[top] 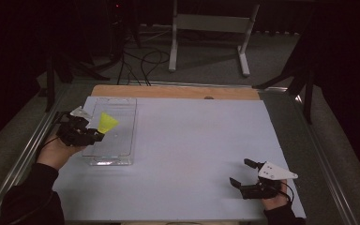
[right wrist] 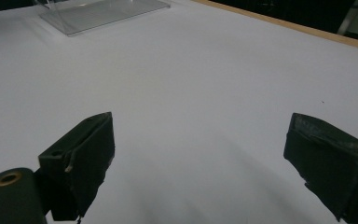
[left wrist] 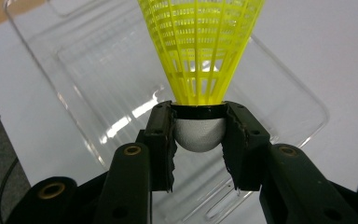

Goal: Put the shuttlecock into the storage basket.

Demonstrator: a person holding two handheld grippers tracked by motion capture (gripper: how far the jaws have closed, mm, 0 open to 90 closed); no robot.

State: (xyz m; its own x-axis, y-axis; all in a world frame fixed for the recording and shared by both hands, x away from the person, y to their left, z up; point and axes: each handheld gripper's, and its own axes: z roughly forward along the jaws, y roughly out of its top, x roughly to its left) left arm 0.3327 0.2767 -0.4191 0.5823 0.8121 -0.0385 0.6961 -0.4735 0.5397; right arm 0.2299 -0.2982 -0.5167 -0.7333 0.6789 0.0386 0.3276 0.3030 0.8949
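Two grippers are working for you: your left gripper [top: 97, 136] is pinching the yellow shuttlecock [top: 107, 123] by its grey cork base over the clear plastic tray [top: 122, 140], skirt pointing away from the jaws, while your right gripper [top: 242, 172] is resting spread wide, holding nothing, on the white table [top: 192, 140].

White table [top: 192, 154] (wooden far edge [top: 168, 91])
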